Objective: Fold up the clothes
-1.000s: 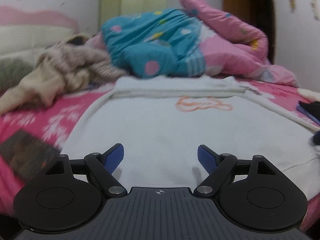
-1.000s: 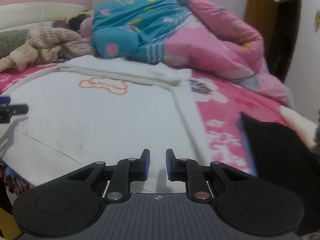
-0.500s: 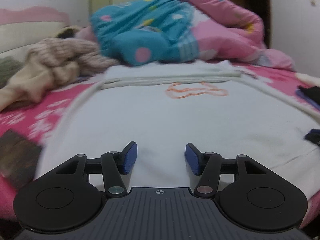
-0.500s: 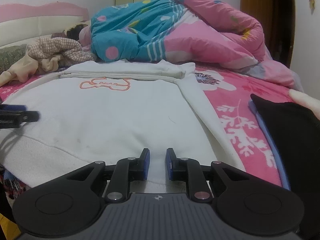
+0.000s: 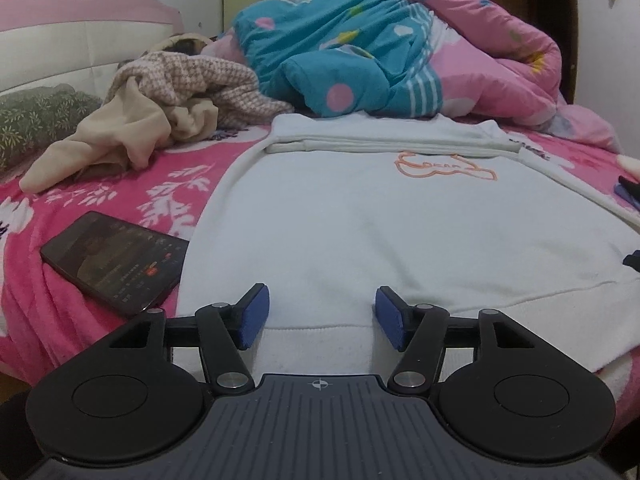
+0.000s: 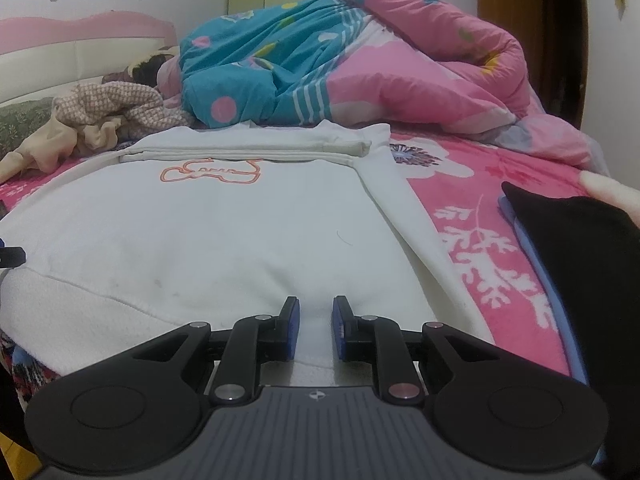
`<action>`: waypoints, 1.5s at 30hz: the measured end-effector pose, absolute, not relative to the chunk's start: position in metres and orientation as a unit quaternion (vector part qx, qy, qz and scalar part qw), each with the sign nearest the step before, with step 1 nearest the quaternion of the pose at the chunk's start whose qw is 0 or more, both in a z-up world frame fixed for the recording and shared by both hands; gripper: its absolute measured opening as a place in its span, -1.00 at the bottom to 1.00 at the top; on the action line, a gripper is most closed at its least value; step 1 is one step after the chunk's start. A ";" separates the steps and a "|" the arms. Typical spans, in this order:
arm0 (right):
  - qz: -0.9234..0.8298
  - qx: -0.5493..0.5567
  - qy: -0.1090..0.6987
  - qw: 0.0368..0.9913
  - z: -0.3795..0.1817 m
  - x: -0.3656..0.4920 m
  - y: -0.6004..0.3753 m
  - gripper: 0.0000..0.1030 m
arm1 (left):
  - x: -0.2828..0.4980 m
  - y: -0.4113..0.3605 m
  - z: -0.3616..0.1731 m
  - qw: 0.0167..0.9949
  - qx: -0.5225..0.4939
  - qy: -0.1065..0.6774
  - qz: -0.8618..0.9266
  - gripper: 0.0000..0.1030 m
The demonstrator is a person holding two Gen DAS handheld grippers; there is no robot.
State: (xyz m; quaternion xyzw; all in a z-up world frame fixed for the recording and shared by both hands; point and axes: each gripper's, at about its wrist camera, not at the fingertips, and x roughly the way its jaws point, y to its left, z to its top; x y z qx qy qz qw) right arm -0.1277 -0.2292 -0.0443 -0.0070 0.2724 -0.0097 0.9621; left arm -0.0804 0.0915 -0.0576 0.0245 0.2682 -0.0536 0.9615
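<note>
A white sweatshirt (image 5: 400,224) with an orange outline print lies flat on the pink bed, its sleeves folded across the top. My left gripper (image 5: 322,316) is open, its blue pads straddling the ribbed hem near the garment's left corner. In the right wrist view the same sweatshirt (image 6: 224,232) fills the middle. My right gripper (image 6: 316,328) sits at the hem near the right side. Its pads stand a narrow gap apart with white hem fabric pinched between them. The left gripper's tip (image 6: 10,256) shows at the far left edge.
A dark phone (image 5: 116,258) lies on the pink bedspread (image 5: 100,200), left of the sweatshirt. Beige and checked clothes (image 5: 160,120) are heaped behind it. A teal and pink quilt (image 6: 340,68) is bunched at the back. A black garment (image 6: 580,280) lies at the right.
My left gripper's fingers have narrowed from wide apart and the view has steadied at the hem. The right gripper has tilted and settled at the hem, its finger gap unchanged.
</note>
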 end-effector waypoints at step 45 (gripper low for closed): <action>-0.026 -0.034 0.289 0.956 -0.041 -0.126 -0.218 -0.59 | -0.038 0.030 -0.048 0.930 0.041 0.365 -0.036 1.00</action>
